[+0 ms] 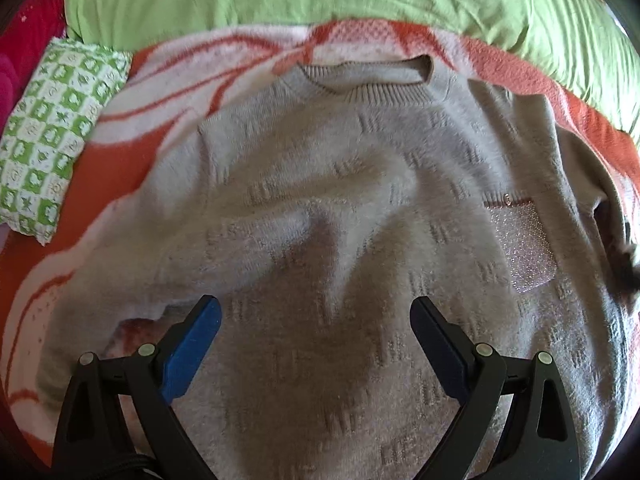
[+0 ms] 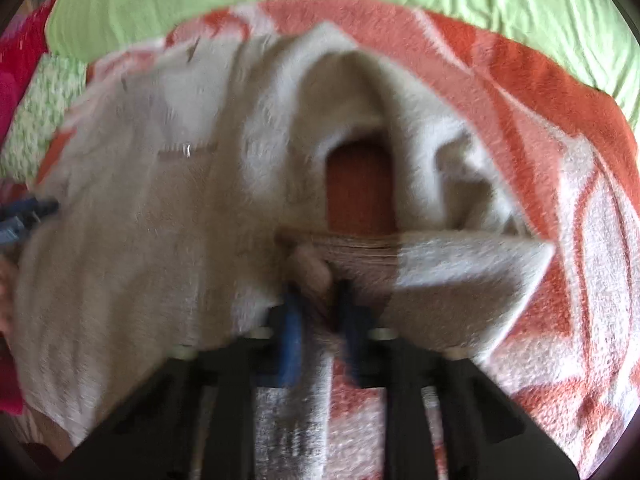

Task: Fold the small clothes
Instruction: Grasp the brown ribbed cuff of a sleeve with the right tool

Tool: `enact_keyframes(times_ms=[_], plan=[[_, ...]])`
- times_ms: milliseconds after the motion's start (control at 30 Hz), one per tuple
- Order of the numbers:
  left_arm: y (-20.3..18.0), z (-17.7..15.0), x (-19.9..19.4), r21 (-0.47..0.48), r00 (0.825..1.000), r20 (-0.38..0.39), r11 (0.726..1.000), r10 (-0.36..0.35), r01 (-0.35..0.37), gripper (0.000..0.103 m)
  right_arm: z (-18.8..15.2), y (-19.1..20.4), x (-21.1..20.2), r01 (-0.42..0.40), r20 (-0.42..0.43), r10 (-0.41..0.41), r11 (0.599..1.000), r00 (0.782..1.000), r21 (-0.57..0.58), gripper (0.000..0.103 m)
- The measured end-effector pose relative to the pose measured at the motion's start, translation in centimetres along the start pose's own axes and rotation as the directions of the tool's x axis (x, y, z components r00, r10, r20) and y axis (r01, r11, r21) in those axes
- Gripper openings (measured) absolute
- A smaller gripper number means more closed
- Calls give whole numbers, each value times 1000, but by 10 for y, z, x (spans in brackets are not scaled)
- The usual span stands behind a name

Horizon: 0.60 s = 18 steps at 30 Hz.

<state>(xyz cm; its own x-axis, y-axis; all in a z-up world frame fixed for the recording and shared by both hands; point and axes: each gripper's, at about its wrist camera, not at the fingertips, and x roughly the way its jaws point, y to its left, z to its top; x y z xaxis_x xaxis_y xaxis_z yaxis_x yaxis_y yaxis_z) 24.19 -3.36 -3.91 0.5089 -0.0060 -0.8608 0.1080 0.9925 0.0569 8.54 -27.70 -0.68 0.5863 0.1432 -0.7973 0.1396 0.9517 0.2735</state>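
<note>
Each gripper, the left gripper [image 1: 316, 312] and the right gripper [image 2: 318, 300], is built from black angular plastic arms with triangular cut-outs. Pale round screws [image 1: 147, 349] are set at the pivots. The fingers [image 1: 192, 350] are faced with blue pads.

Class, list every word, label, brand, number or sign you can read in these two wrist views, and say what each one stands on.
None: no readable text in either view.
Green-and-white pillow: small printed motifs only, too small to tell whether any are letters.
Grey sweater: knitted bar pattern and a sparkly pocket, no wording.
Orange-and-white blanket: pattern only.
The right wrist view is motion-blurred.
</note>
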Motion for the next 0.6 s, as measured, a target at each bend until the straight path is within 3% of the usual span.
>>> enact_keyframes(times_ms=[133,267,367,500,567,600], plan=[[5,-5,-1,-9,1000,-18,1000,-21,21,95,34,11,-44,-167,131,157,983,979,69,11],[18,-10,-20,-55,997,5,996,-71,71,95,79,58,-54,-370,191,356,928,915,39,11],[28,-14,-31,-76,996,10,993,-87,88,95,105,118,-34,-480,154,482,876,863,-48,11],[44,-15,-37,-103,996,27,991,-83,86,95,115,204,19,-604,27,610,789,792,-112,12],[54,-14,-38,-127,997,29,989,-76,79,95,114,227,49,-639,-58,636,764,769,-88,19],[58,-13,-38,-139,997,29,987,-74,77,95,110,237,64,-640,-112,632,766,767,-62,28]])
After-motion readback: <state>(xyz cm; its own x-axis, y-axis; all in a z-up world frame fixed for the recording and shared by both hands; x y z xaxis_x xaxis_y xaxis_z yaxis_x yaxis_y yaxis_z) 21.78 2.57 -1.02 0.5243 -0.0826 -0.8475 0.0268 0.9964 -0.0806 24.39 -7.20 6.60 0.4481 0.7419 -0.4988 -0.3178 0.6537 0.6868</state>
